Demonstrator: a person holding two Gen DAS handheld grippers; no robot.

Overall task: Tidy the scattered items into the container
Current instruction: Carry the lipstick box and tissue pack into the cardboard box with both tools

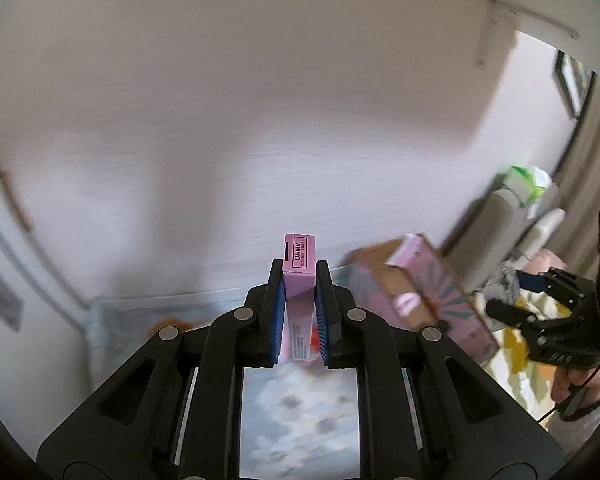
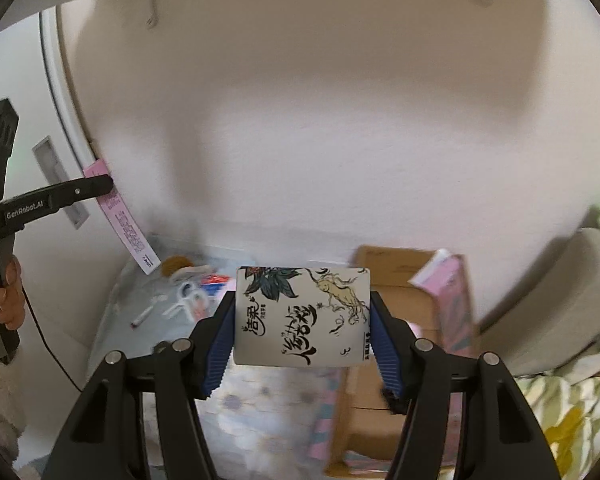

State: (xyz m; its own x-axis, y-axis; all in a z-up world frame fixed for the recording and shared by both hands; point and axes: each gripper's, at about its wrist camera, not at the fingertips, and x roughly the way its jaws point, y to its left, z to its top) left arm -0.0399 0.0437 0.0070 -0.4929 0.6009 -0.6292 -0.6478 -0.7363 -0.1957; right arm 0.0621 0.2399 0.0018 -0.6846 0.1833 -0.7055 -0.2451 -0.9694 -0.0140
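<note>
Left gripper (image 1: pixel 300 280) is clamped tight on a slim pink box (image 1: pixel 299 264), printed end poking up past the fingertips, black lettering on it. Right gripper (image 2: pixel 302 312) has its blue pads pressed to both sides of a white tissue pack (image 2: pixel 302 316) inked with leaves, a pale figure and brush characters, jaws about half spread. Both tools point downward at a slant, held above the bed. A hand (image 2: pixel 4 296) grips the left tool's handle. Below right sits the open cardboard box (image 2: pixel 384 344), pink patterned outside, flaps up. Small items (image 2: pixel 188 300) lie scattered on the bluish bedsheet (image 2: pixel 112 344), against the white wall (image 2: pixel 300 140).
</note>
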